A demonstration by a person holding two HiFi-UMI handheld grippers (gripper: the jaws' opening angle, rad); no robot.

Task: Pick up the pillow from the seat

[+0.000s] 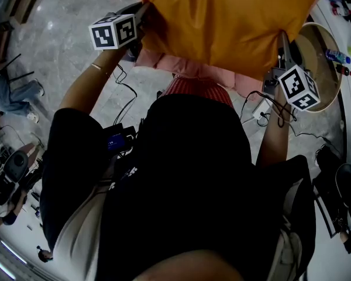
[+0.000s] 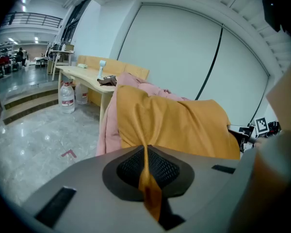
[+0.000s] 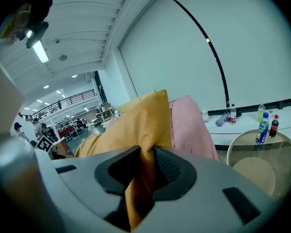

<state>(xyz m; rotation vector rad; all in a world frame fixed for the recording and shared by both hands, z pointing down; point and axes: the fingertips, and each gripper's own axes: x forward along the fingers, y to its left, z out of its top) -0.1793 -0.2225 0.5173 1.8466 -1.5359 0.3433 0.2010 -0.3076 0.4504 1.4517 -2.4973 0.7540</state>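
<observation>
- Out in front of the person's chest, the orange pillow (image 1: 222,22) is hanging between the two tongs, held by opposite side edges.
- Left tongs (image 1: 144,10) are biting the pillow's left edge, just above the marker cube.
- Seen from the left gripper view, the left tongs (image 2: 146,153) are standing almost fully closed, pinching a thin fold of the orange cover between the ribbed pads.
- Right tongs (image 1: 283,43) are gripping the pillow's right edge.
- Seen from the right gripper view, the right tongs (image 3: 145,152) are pressing on a thicker bunch of orange fabric, jaws a little apart around it.
- A pink cushion (image 1: 181,66) is showing past the pillow's lower edge in the head view and lying close behind it in both gripper views. Whether the two are touching, cannot tell.
- Red checked cloth (image 1: 199,89) is peeking out just below the pink cushion, against the person's dark top.
- A round glass-topped bench (image 1: 338,81) is standing to the right, carrying bottles (image 3: 264,127).
- A long wooden bench (image 2: 82,74) is running along the wall in the left gripper view, with water jugs (image 2: 67,97) sitting on the grey floor beneath it.
</observation>
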